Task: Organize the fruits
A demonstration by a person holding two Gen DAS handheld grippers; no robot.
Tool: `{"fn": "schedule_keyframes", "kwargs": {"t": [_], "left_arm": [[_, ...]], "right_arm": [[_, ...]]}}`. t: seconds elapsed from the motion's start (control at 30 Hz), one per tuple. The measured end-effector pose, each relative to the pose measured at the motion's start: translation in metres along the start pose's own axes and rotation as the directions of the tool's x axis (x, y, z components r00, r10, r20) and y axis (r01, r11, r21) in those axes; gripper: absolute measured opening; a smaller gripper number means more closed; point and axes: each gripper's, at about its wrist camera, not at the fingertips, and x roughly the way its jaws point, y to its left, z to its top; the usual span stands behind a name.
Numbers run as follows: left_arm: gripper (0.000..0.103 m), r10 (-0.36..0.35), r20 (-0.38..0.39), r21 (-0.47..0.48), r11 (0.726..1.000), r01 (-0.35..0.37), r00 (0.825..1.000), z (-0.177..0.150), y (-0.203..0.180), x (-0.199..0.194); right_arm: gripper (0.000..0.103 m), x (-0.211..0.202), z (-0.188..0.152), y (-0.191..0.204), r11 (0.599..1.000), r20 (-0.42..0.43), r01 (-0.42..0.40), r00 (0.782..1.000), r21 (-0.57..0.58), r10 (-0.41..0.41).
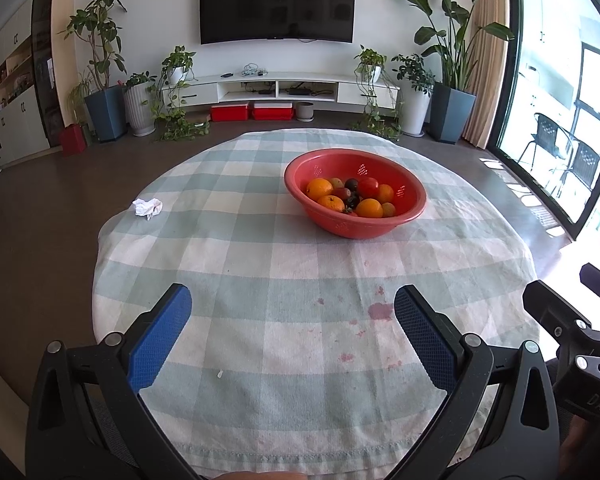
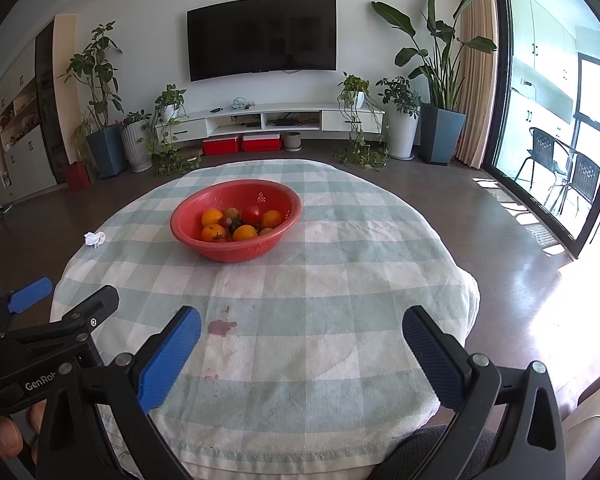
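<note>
A red plastic colander bowl [image 1: 410,212] stands on the round table with a green-and-white checked cloth [image 1: 260,280]. It holds several oranges [image 1: 319,188], a red tomato [image 1: 368,187] and some small dark and green fruits. It also shows in the right wrist view [image 2: 188,236], with the oranges [image 2: 212,217] and tomato [image 2: 251,213]. My left gripper [image 1: 292,300] is open and empty over the table's near side. My right gripper [image 2: 302,322] is open and empty, to the right of the left one [image 2: 66,292].
A crumpled white tissue [image 1: 148,207] lies at the table's left edge, also in the right wrist view [image 2: 95,238]. Red stains [image 1: 381,310] mark the cloth near the front. Beyond the table are a TV [image 1: 277,4], a low cabinet and potted plants.
</note>
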Motion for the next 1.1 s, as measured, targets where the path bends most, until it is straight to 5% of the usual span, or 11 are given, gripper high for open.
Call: {"fn": "schedule_keyframes", "kwargs": {"t": [1.1], "left_arm": [[0.103,-0.001,-0.007,0.004,1.000,0.001,1.000,-0.0061,0.0004,-0.0013]], "right_arm": [[0.103,0.0017,-0.0035,-0.0016,1.000,-0.028,0.004,1.000,0.003,-0.004]]}}
